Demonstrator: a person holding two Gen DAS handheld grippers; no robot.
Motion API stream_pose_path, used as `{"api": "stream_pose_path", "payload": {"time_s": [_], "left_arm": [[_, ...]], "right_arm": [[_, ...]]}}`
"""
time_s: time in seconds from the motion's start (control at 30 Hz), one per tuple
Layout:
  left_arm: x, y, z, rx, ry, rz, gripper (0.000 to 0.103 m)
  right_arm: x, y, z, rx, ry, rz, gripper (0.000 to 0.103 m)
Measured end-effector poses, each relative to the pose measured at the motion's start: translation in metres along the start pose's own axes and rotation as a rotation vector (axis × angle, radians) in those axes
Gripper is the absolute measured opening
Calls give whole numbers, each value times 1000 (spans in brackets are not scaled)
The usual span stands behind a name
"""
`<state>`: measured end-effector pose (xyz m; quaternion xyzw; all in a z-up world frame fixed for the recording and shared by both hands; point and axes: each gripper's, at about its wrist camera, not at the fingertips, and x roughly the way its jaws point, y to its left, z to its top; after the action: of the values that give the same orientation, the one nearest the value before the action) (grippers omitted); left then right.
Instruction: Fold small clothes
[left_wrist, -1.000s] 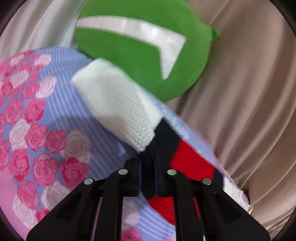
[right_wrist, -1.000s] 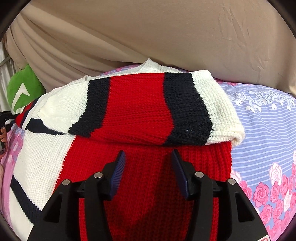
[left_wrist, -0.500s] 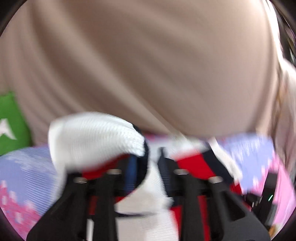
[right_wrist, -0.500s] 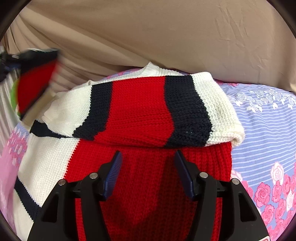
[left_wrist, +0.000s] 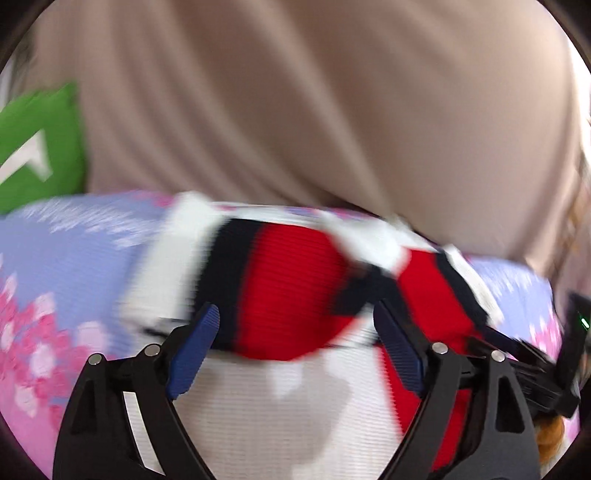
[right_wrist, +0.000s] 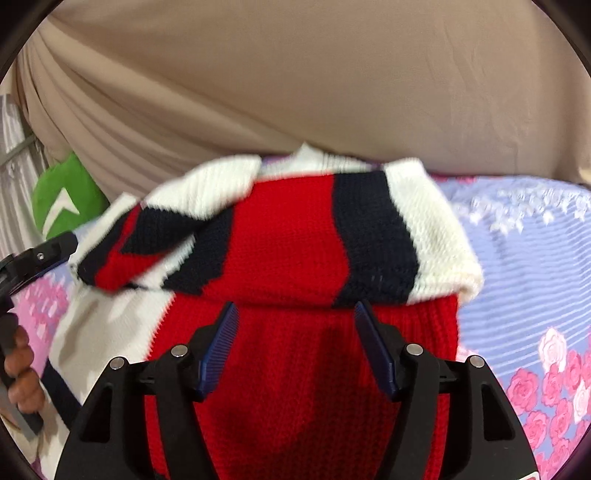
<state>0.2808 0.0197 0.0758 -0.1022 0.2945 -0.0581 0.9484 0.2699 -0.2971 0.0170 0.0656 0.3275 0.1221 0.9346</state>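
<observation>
A knitted sweater (right_wrist: 295, 387) in red, white and navy stripes lies on the flowered bedsheet (right_wrist: 524, 266). Both sleeves are folded across its chest: the right sleeve (right_wrist: 369, 243) lies flat, the left sleeve (right_wrist: 147, 251) lies over its left end. In the left wrist view the left sleeve (left_wrist: 280, 288) lies just beyond my left gripper (left_wrist: 295, 332), which is open and empty above the white part of the sweater. My right gripper (right_wrist: 295, 328) is open and empty above the red body. The left view is blurred.
A green cushion (right_wrist: 62, 199) sits at the far left against a beige draped cloth (right_wrist: 295, 74); it also shows in the left wrist view (left_wrist: 37, 147). The other hand-held gripper (left_wrist: 546, 369) shows at the right edge of the left view.
My left gripper carried the left sleeve up and across onto the chest, then opened and let it go. The right gripper stayed open and drew back slightly.
</observation>
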Motion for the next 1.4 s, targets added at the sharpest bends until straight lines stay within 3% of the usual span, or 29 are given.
{"api": "stream_pose_path", "payload": {"time_s": [0.23,0.4,0.47,0.57,0.67,0.8,0.87,0.93,1.17,1.33,1.37,1.4], "left_arm": [[32,72,1,-228,62,96,83],[40,80,-11,-244,60,148,83],[38,81,-12,-250,53,149,83],[43,91,-15,-278,93,161,83],[42,101,-17,-319,94,126,83],[40,97,-19,-299,92,128,83],[37,96,-20,-295,88,114,83],[28,92,-22,-298,95,92,83],[-4,54,-27,-273,167,-126,86],[31,66,-25,-354,230,-111,86],[32,66,-25,-375,222,-106,83],[33,68,-21,-387,208,-90,74]], "right_arm": [[42,50,56,23,65,126,65],[80,110,79,-30,75,128,70],[96,138,79,-117,69,48,70],[118,164,70,-318,65,-207,63],[104,134,66,-324,21,-329,60],[68,24,61,-20,61,-319,65],[50,-32,48,155,83,-258,65],[30,-62,38,251,73,-99,56],[19,-65,41,243,77,-3,64],[43,-75,46,327,77,45,64],[43,-74,46,337,70,43,61],[45,-73,52,342,67,42,39]]}}
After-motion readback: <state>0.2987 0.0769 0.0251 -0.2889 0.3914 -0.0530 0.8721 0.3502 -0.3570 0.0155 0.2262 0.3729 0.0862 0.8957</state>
